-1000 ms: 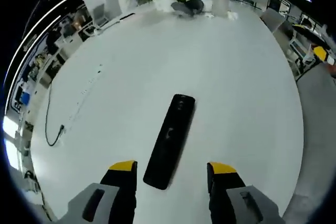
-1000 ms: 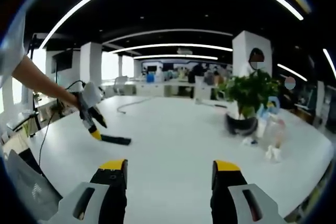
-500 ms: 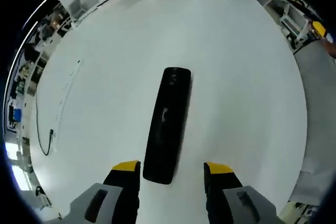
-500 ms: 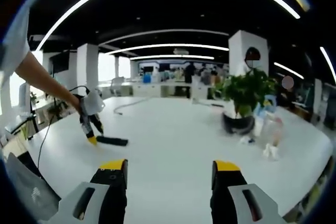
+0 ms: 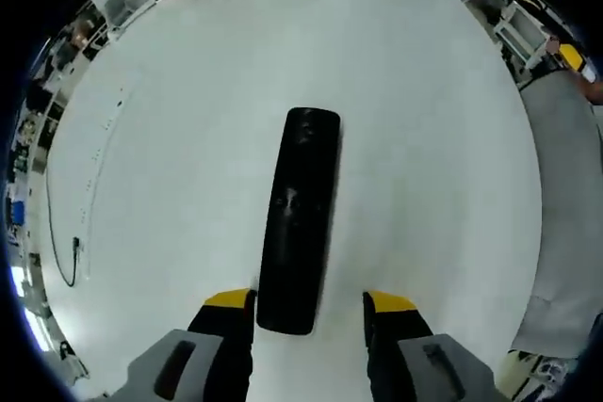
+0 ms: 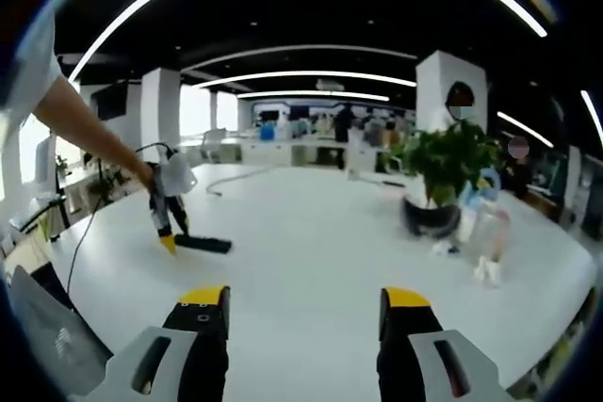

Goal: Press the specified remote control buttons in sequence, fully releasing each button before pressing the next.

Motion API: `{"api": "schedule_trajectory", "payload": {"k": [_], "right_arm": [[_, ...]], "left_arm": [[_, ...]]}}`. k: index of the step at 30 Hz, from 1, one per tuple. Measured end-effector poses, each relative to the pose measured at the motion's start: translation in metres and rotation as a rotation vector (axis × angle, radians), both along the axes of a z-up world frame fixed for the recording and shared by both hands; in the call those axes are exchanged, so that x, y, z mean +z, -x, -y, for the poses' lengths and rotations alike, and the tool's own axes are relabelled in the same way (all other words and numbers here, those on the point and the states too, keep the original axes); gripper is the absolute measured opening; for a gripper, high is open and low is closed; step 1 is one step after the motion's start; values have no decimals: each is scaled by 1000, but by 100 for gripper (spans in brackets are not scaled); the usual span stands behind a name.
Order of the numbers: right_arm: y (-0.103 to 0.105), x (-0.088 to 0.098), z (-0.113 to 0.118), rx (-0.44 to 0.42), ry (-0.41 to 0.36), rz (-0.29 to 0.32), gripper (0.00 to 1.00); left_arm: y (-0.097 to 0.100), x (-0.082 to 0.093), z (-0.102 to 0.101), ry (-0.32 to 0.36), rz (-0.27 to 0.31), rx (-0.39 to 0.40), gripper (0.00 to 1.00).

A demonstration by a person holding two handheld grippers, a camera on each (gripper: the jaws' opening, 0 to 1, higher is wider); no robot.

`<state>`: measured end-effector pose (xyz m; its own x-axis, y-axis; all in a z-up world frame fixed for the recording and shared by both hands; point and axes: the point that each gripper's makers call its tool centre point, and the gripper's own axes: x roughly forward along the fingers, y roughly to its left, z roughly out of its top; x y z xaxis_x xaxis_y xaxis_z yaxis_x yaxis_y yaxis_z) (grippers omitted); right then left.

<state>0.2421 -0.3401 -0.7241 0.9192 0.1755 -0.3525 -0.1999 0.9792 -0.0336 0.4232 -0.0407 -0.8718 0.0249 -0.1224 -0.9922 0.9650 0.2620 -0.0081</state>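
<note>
A long black remote control lies flat on the white table, pointing away from me in the left gripper view. My left gripper is open just above it, and the remote's near end sits between the two yellow-tipped jaws. In the right gripper view the same remote shows small at the left, with the left gripper pointing down at its end, held by a person's arm. My right gripper hovers open over the white table, nothing between its jaws.
A potted plant in a dark pot and a clear bottle stand at the right of the table. A black cable trails along the table's left edge. Office desks and people fill the background.
The left gripper has come down and forward over the remote, whose near end now lies between the jaws. The right gripper has barely moved.
</note>
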Motion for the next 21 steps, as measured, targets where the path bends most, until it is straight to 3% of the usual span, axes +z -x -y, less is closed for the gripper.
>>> {"api": "schedule_trajectory", "payload": {"k": [8, 21], "right_arm": [[0, 4, -3, 7, -15, 10, 62], [-1, 8, -3, 12, -39, 25, 61]], "left_arm": [[0, 2, -2, -5, 5, 25, 46], [7, 4, -1, -17, 10, 54, 33]]}}
